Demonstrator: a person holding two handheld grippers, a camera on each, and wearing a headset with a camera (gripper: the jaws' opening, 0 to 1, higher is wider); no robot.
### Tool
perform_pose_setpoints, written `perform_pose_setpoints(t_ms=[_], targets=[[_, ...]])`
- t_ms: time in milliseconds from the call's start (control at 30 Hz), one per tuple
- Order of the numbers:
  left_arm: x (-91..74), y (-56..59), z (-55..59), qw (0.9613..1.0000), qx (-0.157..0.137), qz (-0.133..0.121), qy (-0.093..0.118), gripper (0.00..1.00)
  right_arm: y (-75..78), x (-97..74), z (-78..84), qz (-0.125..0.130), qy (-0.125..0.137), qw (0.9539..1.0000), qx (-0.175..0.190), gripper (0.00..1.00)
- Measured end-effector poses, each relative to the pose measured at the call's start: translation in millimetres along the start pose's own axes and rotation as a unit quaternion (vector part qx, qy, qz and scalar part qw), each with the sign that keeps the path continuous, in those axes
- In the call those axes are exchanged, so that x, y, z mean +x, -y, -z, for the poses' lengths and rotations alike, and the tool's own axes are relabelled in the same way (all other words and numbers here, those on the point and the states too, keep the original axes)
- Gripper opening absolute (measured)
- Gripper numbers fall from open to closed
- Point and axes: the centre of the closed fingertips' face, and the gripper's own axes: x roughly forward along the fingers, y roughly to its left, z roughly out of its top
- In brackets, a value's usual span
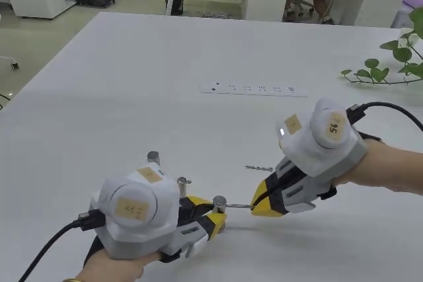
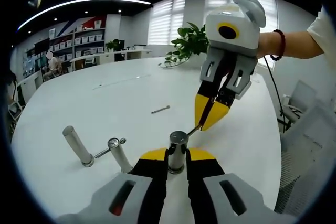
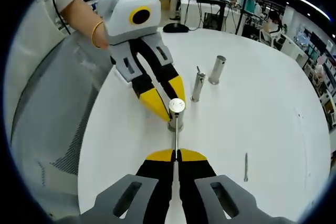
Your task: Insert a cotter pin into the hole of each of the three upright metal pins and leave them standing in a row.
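Note:
Three upright metal pins stand in a row on the white table (image 1: 132, 84). My left gripper (image 1: 215, 211) is shut on the nearest pin (image 1: 219, 203), gripped between its jaws (image 2: 177, 153). My right gripper (image 1: 254, 207) is shut on a thin cotter pin (image 3: 176, 137), whose tip meets that pin (image 3: 176, 113) just under its cap. The middle pin (image 2: 119, 156) has a cotter pin (image 2: 103, 151) through it. The far pin (image 2: 77, 146) stands bare. A loose cotter pin (image 1: 259, 168) lies on the table behind the right gripper.
A white power strip (image 1: 254, 88) lies mid-table beyond the work. A green plant (image 1: 396, 64) reaches in at the right edge. Office chairs and desks stand past the table's far edge.

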Motion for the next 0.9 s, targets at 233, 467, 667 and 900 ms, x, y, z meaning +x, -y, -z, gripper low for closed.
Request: perform_pose_setpoints(t_ms=[233,467,667,900], targets=[[0.6,0.0,0.4,1.0000,-0.002,0.003,0.001,0.12,-0.1,-1.2,-0.5,0.001,-0.001,1.0000,-0.005,0.03],[0.9,-0.3,0.4,1.0000,-0.003,0.005,0.002,0.12,0.7,-4.1,-3.6,0.005,0.003,0.9999,-0.010,0.03],[1.4,-0.6,0.5,1.0000,-0.003,0.006,0.003,0.12,1.5,-2.7,-6.4,0.004,0.003,0.9999,-0.015,0.03],[2.1,-0.7,0.6,1.0000,0.000,0.007,0.003,0.12,0.7,-0.9,-10.9,-0.001,-0.004,0.9996,-0.028,0.03]])
